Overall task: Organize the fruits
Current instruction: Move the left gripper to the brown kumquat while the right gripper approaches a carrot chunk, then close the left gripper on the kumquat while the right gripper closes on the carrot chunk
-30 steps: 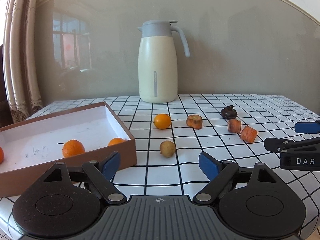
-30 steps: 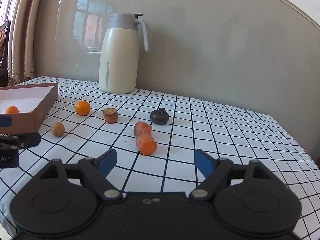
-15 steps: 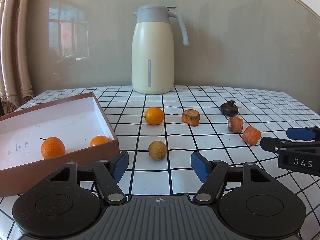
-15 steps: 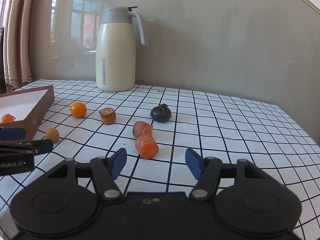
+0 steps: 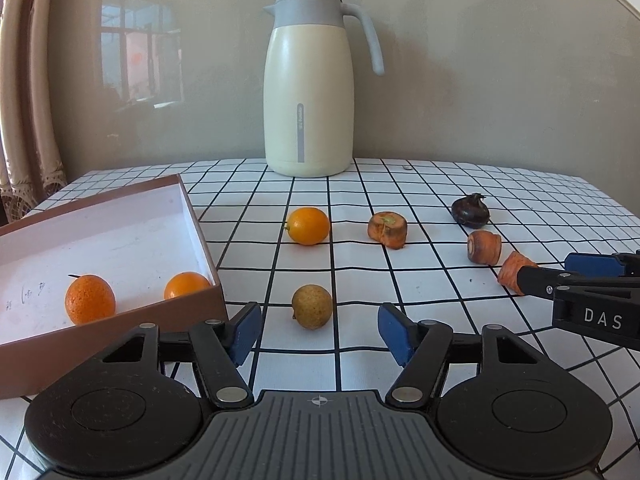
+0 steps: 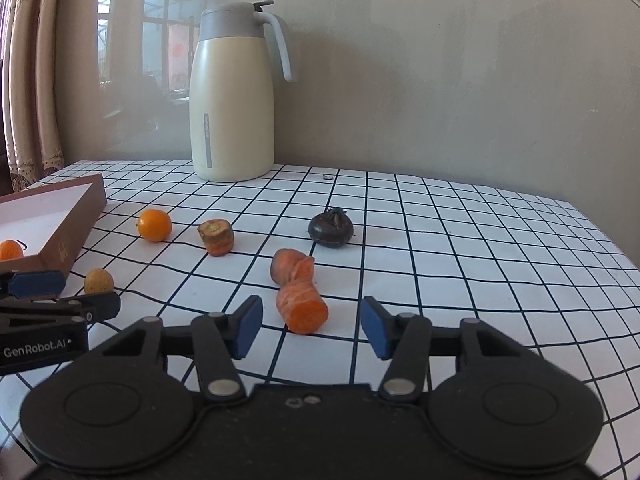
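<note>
My left gripper is open and its jaws are closing. A small yellow-brown fruit lies on the checked cloth just ahead, between the blue pads and untouched by them. My right gripper is also open with jaws closing. The cut end of a carrot piece sits between its pads, free of them. A brown box at the left holds two oranges. On the cloth lie a loose orange, a carrot stub, another carrot chunk and a dark round fruit.
A cream thermos jug stands at the back of the table against the grey wall. Curtains hang at the far left. The table's right edge falls away beyond the dark fruit.
Both grippers have moved forward, the left toward the yellow-brown fruit and the right toward the carrot piece. Both pairs of jaws have narrowed.
</note>
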Demonstrator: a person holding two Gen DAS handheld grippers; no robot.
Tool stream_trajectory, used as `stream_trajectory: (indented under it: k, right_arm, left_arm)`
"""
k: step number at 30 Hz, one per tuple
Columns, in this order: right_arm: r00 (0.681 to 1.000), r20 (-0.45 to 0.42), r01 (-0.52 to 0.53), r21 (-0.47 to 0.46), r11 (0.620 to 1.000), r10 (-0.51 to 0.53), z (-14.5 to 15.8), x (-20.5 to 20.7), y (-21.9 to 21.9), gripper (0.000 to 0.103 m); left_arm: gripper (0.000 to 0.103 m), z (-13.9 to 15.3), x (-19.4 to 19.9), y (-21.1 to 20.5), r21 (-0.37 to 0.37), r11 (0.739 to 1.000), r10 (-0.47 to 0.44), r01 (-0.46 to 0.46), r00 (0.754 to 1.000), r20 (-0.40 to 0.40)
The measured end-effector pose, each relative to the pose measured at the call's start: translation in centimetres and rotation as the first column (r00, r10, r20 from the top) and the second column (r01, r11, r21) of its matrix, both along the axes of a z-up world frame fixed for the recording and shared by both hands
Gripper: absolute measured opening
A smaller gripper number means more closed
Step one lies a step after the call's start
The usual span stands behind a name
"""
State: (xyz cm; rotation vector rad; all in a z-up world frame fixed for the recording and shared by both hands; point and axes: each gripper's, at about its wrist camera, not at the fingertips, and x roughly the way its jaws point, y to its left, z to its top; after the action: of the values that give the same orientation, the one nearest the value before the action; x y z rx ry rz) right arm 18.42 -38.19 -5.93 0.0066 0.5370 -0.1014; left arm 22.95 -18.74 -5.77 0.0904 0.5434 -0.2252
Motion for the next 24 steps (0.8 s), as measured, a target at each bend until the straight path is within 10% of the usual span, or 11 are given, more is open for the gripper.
stream_trajectory:
  k: [24]
  right_arm:
    - [0.995, -0.097, -0.001, 0.034, 0.999, 0.004, -0.8, 3.4, -0.4, 0.026]
  left_arm:
    - [0.058, -0.4, 2.3, -0.9, 0.022, 1.0, 0.008, -0.007, 0.999, -0.048]
